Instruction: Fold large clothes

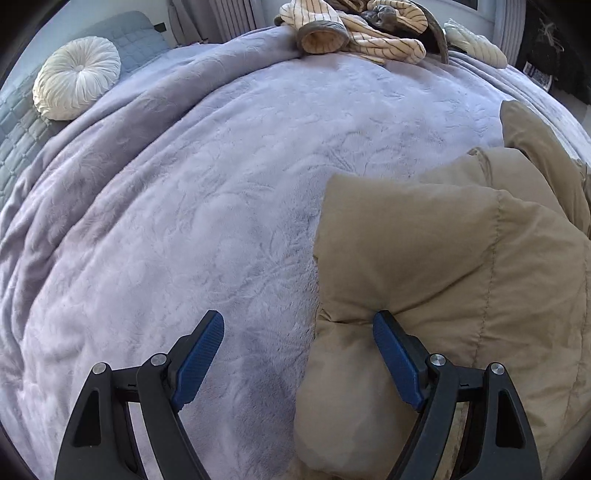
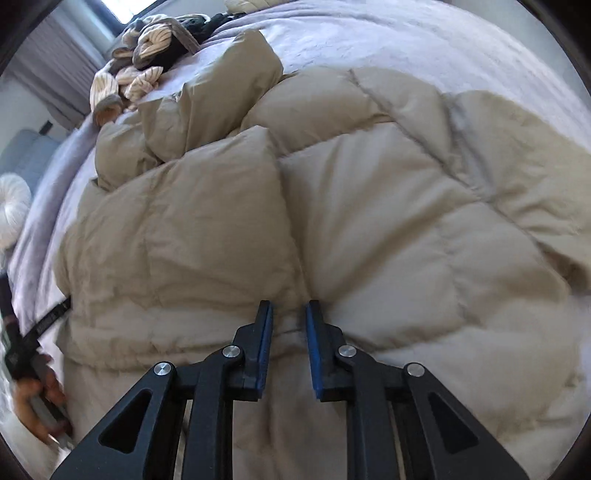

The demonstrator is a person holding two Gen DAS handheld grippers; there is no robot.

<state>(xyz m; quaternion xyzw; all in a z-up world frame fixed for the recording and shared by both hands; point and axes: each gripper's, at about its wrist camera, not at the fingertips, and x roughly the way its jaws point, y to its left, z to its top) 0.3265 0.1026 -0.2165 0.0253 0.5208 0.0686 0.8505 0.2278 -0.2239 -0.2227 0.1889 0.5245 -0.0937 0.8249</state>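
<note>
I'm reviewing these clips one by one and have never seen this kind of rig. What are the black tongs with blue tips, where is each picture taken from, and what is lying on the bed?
No robot here: a person holds a two-finger gripper in each hand, each with a fisheye camera looking along its fingers.

The left wrist view shows the left gripper wide open at the edge of a puffy beige quilted coat, one finger pressing its fabric, nothing clamped.

The right wrist view shows the right gripper over the coat's middle, jaws nearly closed with a fabric ridge between them; a firm pinch cannot be confirmed.

The coat lies on a lilac plush blanket. Farther off: a striped cream garment heap and a round white pleated cushion.
</note>
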